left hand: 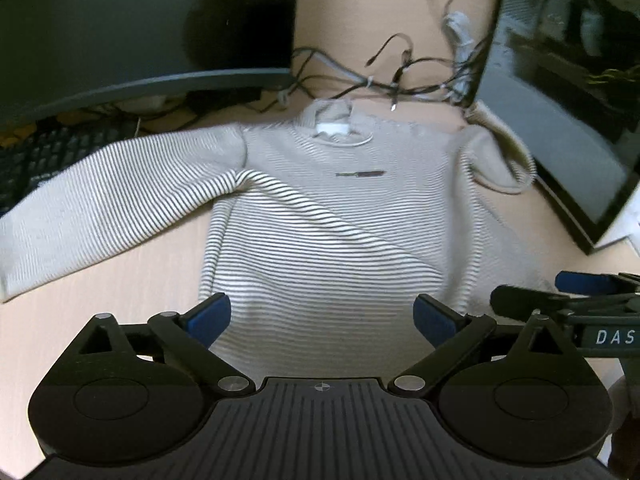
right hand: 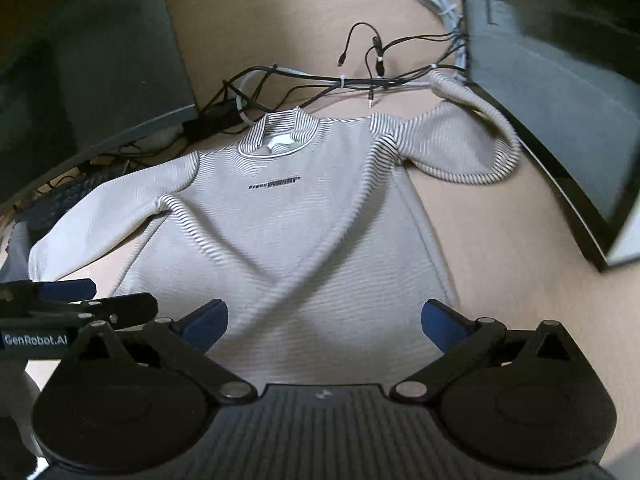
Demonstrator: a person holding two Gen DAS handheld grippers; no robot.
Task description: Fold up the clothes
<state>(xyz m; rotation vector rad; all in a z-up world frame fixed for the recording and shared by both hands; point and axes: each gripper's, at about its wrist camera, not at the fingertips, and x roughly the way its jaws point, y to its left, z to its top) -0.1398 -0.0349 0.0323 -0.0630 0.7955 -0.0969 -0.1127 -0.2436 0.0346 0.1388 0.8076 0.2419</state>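
Note:
A cream sweater with thin dark stripes (left hand: 328, 216) (right hand: 288, 232) lies front up on the beige table (left hand: 120, 288), collar at the far side. One sleeve (left hand: 100, 208) stretches out flat to the left. The other sleeve (right hand: 472, 148) is bent back on itself and rests against the right-hand monitor. My left gripper (left hand: 322, 312) hangs open over the hem with nothing between its blue pads. My right gripper (right hand: 326, 316) is also open above the hem and empty. Each gripper shows at the edge of the other's view, the right gripper (left hand: 552, 288) and the left gripper (right hand: 100, 296).
A dark monitor (left hand: 120, 40) stands at the back left with a black keyboard (left hand: 48, 152) under it. A second monitor (left hand: 560, 120) leans at the right. A tangle of cables (right hand: 340, 76) lies just beyond the collar.

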